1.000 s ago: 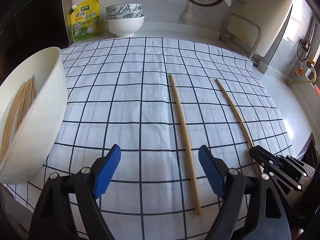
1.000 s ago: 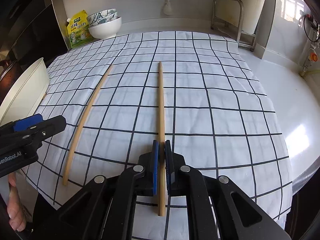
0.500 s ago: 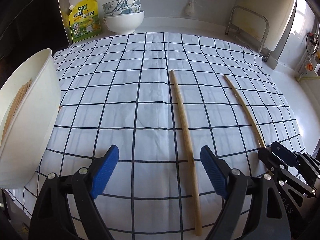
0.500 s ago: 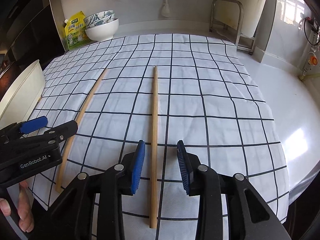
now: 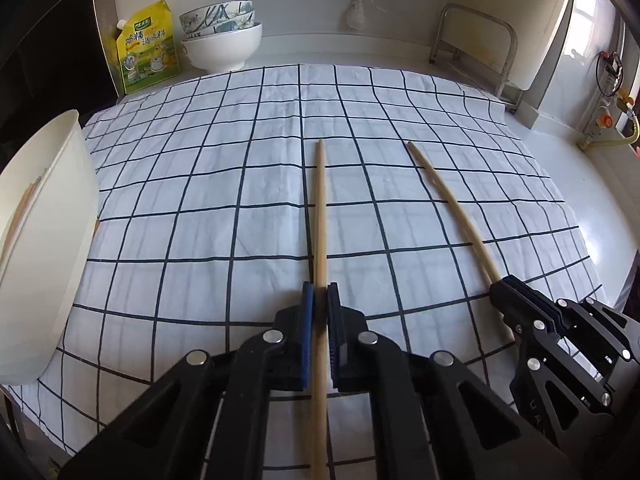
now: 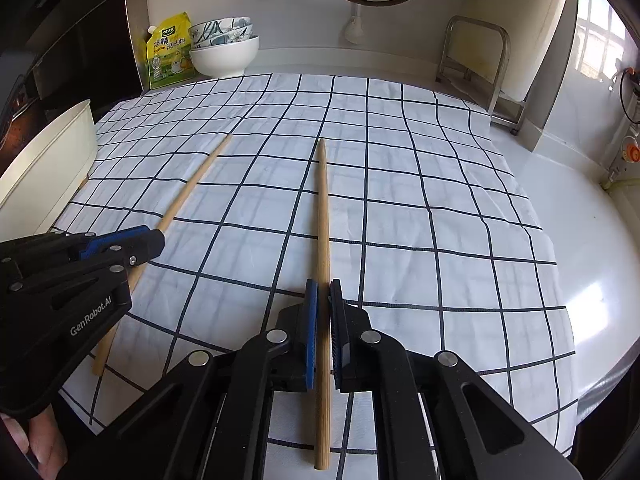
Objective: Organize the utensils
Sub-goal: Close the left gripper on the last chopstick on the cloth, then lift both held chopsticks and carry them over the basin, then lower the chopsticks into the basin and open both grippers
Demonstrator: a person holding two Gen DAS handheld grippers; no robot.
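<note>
Two long wooden chopsticks lie on a white checked cloth. My left gripper is shut on the left chopstick; in the right wrist view this gripper sits over that chopstick. My right gripper is shut on the right chopstick; in the left wrist view it grips that chopstick. A white tub at the left holds several more chopsticks.
A stack of bowls and a yellow pouch stand at the back left by the wall. A metal rack stands at the back right. White counter lies right of the cloth.
My left gripper shifted right and closed on the left chopstick. My right gripper opened half a second ago and has closed again on the right chopstick.
</note>
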